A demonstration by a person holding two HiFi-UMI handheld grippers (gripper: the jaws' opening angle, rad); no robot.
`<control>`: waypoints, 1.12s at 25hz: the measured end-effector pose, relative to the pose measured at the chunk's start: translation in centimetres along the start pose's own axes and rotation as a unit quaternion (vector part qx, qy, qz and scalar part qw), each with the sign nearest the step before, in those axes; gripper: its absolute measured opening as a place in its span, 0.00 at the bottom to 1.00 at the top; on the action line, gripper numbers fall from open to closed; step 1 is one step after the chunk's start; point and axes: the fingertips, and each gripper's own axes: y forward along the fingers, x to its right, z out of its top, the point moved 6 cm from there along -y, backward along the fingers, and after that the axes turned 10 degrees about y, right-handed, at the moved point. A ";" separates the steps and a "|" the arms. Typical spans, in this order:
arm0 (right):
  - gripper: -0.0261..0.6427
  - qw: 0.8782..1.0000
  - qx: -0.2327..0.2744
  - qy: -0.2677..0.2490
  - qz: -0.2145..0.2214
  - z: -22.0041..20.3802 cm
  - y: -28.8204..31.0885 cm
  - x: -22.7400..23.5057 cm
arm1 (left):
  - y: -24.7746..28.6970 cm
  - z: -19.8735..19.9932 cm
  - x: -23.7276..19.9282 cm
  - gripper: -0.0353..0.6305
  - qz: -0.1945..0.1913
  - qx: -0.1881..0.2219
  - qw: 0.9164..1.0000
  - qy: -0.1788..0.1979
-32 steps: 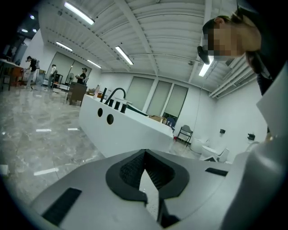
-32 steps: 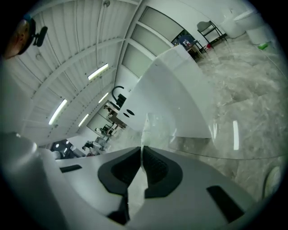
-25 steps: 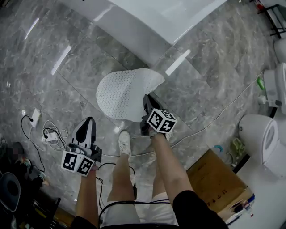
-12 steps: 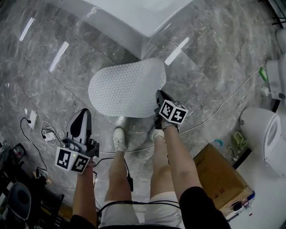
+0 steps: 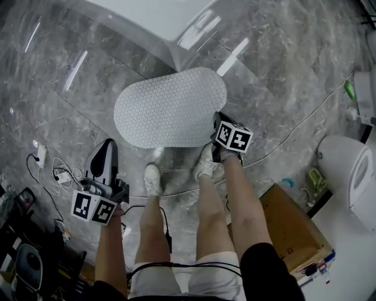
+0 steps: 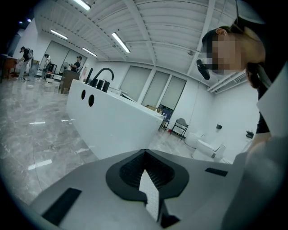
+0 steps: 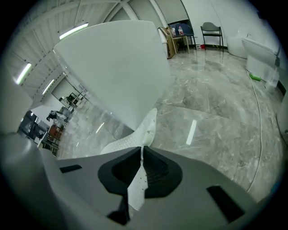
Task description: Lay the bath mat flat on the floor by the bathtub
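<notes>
— Pinching the bath mat [image 5: 170,114], is the right gripper [image 5: 218,117]?
— Yes, its jaws are squeezing together on the mat's near right edge. The mat is lying spread on the floor [image 5: 282,76] just beside the bathtub [image 5: 147,17], its long axis running leftward from those jaws.
— And the left gripper [image 5: 108,144]?
— It's hanging well apart from the mat, jaws closed and gripping nothing I can identify. No readable writing is showing, only square markers

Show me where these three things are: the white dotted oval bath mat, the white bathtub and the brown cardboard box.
white dotted oval bath mat [image 5: 170,109]: head view, middle of its top face.
white bathtub [image 5: 158,16]: head view, wall near its corner.
brown cardboard box [image 5: 294,229]: head view, its flat top.
</notes>
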 end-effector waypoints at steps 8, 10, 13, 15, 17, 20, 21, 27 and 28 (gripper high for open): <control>0.09 0.998 -0.017 -0.029 -0.053 0.7 -0.1 3.2 | 1.8 0.0 1.3 0.07 -0.006 0.003 1.000 0.002; 0.10 0.992 -0.020 -0.067 -0.103 1.0 -0.3 4.3 | 1.9 0.1 1.4 0.07 -0.008 0.005 1.000 -0.001; 0.10 0.980 -0.027 -0.091 -0.175 1.1 -1.3 6.8 | 1.9 0.2 1.8 0.07 -0.012 0.011 1.000 -0.004; 0.10 0.976 -0.032 -0.075 -0.200 0.6 -2.2 8.5 | 1.8 0.2 2.1 0.07 -0.014 0.015 1.000 -0.008; 0.10 0.975 -0.033 -0.051 -0.213 -0.2 -3.2 9.9 | 1.6 0.1 2.3 0.07 -0.017 0.017 1.000 -0.010; 0.10 0.974 -0.031 -0.021 -0.224 -1.3 -4.3 11.1 | 1.5 0.0 2.5 0.07 -0.022 0.019 1.000 -0.012; 0.10 0.974 -0.029 -0.015 -0.224 -1.7 -4.5 11.2 | 1.4 0.0 2.5 0.07 -0.024 0.019 0.999 -0.012; 0.10 0.993 0.073 -0.015 -0.091 -1.7 -5.2 7.3 | 0.4 0.3 1.6 0.07 -0.022 0.024 0.999 0.003; 0.10 0.994 0.090 -0.022 -0.065 -1.6 -5.4 6.2 | 0.1 0.4 1.3 0.07 -0.019 0.024 0.999 0.006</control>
